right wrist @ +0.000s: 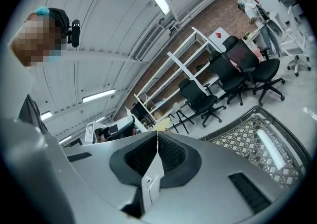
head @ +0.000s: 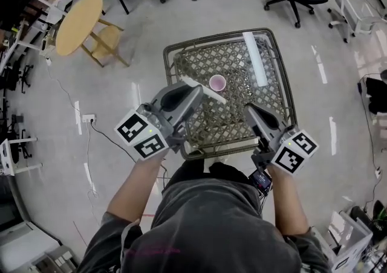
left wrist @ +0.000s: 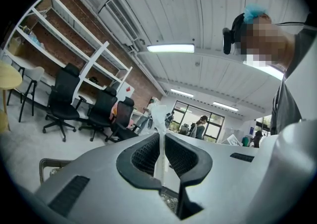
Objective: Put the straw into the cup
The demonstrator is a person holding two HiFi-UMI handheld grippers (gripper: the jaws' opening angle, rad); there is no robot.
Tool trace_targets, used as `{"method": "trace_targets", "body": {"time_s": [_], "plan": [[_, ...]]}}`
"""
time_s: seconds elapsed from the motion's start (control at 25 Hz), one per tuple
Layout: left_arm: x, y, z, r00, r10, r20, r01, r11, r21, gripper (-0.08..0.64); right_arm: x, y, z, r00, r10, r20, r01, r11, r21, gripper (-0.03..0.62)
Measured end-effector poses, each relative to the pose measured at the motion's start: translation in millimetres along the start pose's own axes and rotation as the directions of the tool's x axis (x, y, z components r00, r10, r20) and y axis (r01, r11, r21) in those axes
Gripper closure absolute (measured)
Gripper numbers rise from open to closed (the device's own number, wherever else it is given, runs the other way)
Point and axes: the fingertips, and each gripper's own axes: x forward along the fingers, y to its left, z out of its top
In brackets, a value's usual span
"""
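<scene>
The left gripper (head: 195, 90) pinched the straw (head: 215, 96) tight between its fingers, likely partway along its length so a free end could be steered. That end lay just beside the pink cup (head: 217, 83) in the wire basket (head: 285, 81), not yet inside. The right gripper (head: 248, 109) waited nearby, jaws pressed together on nothing.

Head camera looks steeply down from above; mesh table (head: 236, 63) at 12 o'clock. Gripper cameras ride close behind left claw (left wrist: 161, 138) and right claw (right wrist: 157, 136), tilted ceilingward. The right gripper view shares the table, at 4 o'clock.
</scene>
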Motion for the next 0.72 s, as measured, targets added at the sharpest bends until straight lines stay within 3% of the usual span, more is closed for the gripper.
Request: {"method": "trace_targets", "body": {"time_s": [0.72], "plan": [[18.0, 68.0, -11.7, 0.993, -0.092, -0.075, 0.089, 0.995, -0.047, 0.518, 45.3, -21.4, -21.5, 0.988, -0.155, 0.006, 0.155, 0.986, 0.057, 0.577]]}}
